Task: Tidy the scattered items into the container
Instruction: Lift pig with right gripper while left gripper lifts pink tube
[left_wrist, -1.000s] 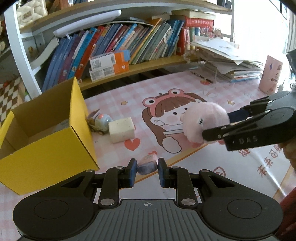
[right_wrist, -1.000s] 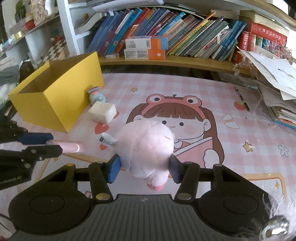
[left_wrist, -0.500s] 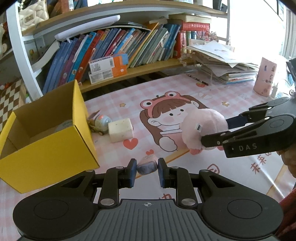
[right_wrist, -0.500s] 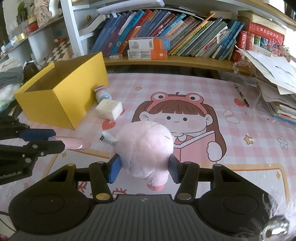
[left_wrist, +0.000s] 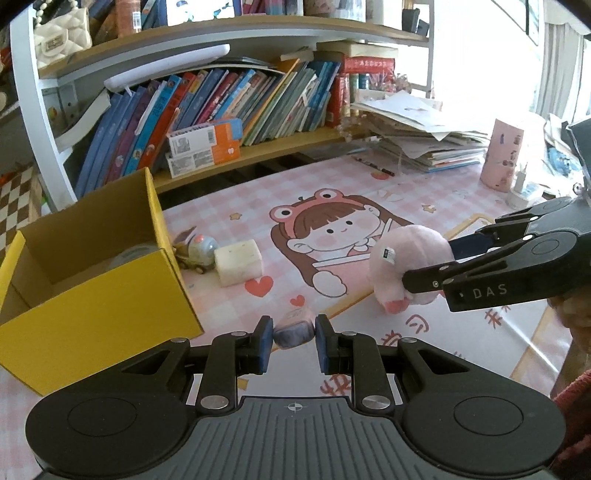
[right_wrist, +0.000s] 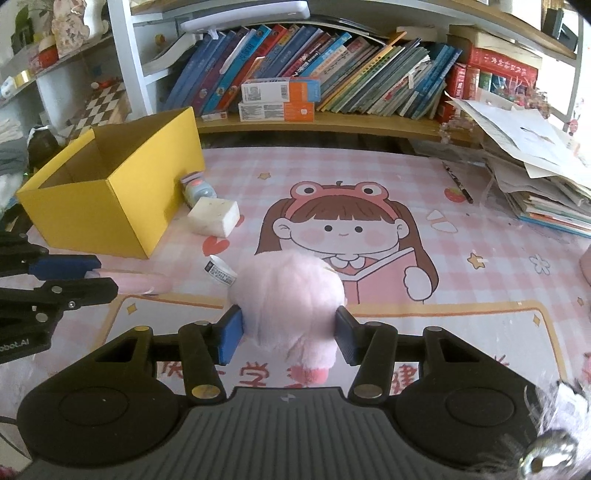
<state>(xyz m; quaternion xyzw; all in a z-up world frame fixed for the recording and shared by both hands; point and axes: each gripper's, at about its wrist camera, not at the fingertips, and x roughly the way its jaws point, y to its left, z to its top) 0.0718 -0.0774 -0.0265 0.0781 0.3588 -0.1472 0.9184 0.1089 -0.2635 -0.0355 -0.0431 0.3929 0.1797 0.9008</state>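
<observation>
My left gripper (left_wrist: 293, 335) is shut on a small pink-and-purple tube (left_wrist: 293, 331), held above the mat just right of the open yellow box (left_wrist: 92, 314). From the right wrist view the same tube (right_wrist: 136, 282) sticks out of the left gripper (right_wrist: 92, 275). My right gripper (right_wrist: 288, 328) is shut on a fluffy pink plush toy (right_wrist: 288, 295); in the left wrist view the plush toy (left_wrist: 406, 266) hangs at the right gripper (left_wrist: 432, 264). A cream sponge block (left_wrist: 238, 262) and a small grey toy car (left_wrist: 195, 251) lie beside the box.
A pink cartoon mat (right_wrist: 369, 229) covers the desk. Bookshelf with leaning books (right_wrist: 332, 77) runs along the back. A paper stack (right_wrist: 535, 162) sits at the right, a pink cup (left_wrist: 502, 160) far right, a white tag (right_wrist: 219, 273) on the mat.
Both grippers have risen and pulled back with their loads; the box and mat look farther and lower in both views. Neither grip has changed.
</observation>
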